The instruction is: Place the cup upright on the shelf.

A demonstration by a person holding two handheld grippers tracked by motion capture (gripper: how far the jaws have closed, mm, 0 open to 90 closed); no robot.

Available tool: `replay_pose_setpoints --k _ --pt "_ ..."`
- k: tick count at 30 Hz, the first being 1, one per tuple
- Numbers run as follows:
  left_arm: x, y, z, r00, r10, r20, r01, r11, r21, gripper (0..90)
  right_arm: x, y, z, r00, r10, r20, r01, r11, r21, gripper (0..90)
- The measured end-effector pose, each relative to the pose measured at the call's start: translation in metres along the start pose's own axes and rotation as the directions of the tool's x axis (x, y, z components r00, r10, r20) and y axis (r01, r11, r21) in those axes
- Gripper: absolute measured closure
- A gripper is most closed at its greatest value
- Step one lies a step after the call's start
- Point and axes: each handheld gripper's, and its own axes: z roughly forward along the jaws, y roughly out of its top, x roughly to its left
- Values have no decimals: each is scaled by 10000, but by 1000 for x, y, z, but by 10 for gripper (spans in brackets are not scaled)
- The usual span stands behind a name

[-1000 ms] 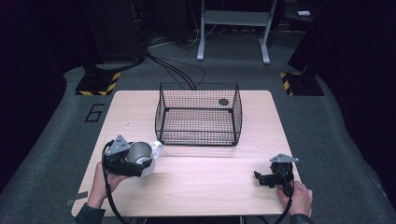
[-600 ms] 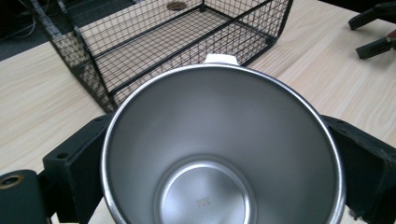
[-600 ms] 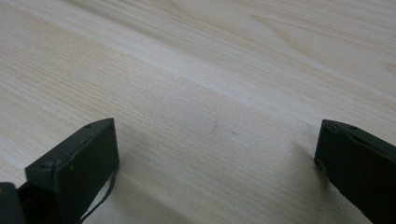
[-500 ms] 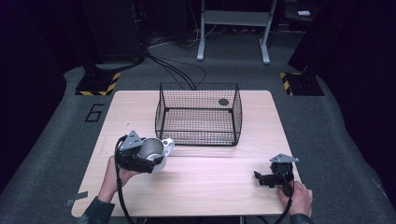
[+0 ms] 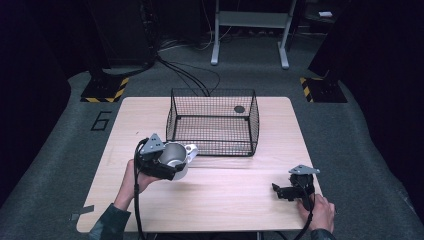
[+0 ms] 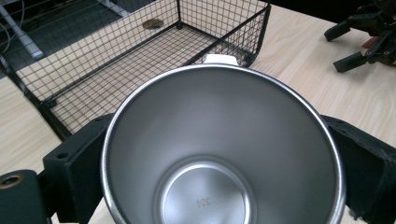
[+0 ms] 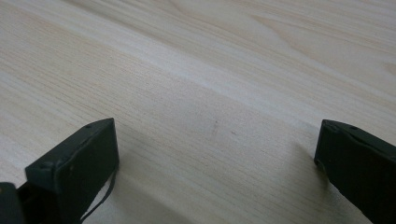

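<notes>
A steel mug (image 5: 172, 156) with a white handle hangs above the table's left half, just in front of the black wire basket (image 5: 212, 123). My left gripper (image 5: 165, 165) is shut on the mug (image 6: 224, 149), whose shiny inside faces the left gripper view with a jaw at each side. The basket (image 6: 140, 60) lies close ahead there, with a small dark disc (image 6: 152, 23) at its far corner. My right gripper (image 5: 283, 192) rests low over the table's front right, open, and in the right gripper view its jaws stand wide apart over bare wood (image 7: 210, 93).
The basket's floor holds the dark disc (image 5: 239, 109) at the back right. A person's hands hold both grippers from the near edge. Cables run on the grey floor behind the wooden table (image 5: 215, 205), beside a metal stand (image 5: 250, 30).
My left gripper has carried the mug to the right and forward, closer to the basket's front left corner. The right gripper has stayed still.
</notes>
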Motion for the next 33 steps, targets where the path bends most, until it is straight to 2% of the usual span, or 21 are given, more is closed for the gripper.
replay_pose_setpoints --k 6,18,33 --pt "-1 14 6 9997 244 96 -244 9997 -45 59 0 0 0 10000 0 0 0 10000 1 0" --pt "-3 31 13 9979 514 387 -513 9987 -14 60 0 0 0 10000 -10 -8 10 10000 -1 0" --pt "3 53 18 9968 631 481 -621 9978 -220 59 0 0 0 10000 -10 -7 10 10000 -2 0"
